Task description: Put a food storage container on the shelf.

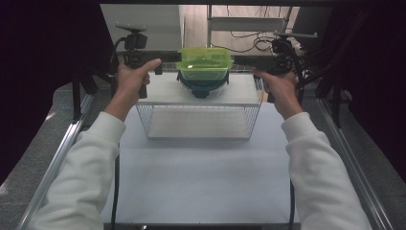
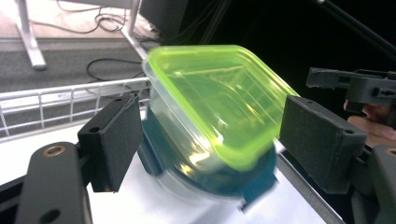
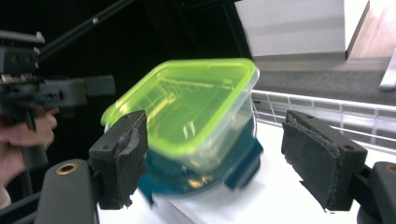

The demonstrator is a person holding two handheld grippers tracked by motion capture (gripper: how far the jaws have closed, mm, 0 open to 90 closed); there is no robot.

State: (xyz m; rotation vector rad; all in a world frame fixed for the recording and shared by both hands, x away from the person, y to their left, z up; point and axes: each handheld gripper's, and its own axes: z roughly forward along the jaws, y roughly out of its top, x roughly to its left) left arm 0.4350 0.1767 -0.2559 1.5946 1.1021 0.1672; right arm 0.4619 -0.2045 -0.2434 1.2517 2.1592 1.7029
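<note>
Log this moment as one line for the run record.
left gripper: open, beside box | right gripper: open, beside box | green-lidded box: stacked on blue-lidded container | basket: beneath

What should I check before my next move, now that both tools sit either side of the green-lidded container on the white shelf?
1. Left tool open: ok, pads stand apart from the container walls.
2. Right tool open: ok, a gap shows on both sides.
3. Green-lidded container resting on the dark blue-lidded container: ok, it sits on top.
4. Stack level and steady: cannot tell, both tool views are blurred.
5. Stack on the white shelf above the wire basket: ok, away from the front edge.
6. Green lid sealed: cannot tell.
</note>
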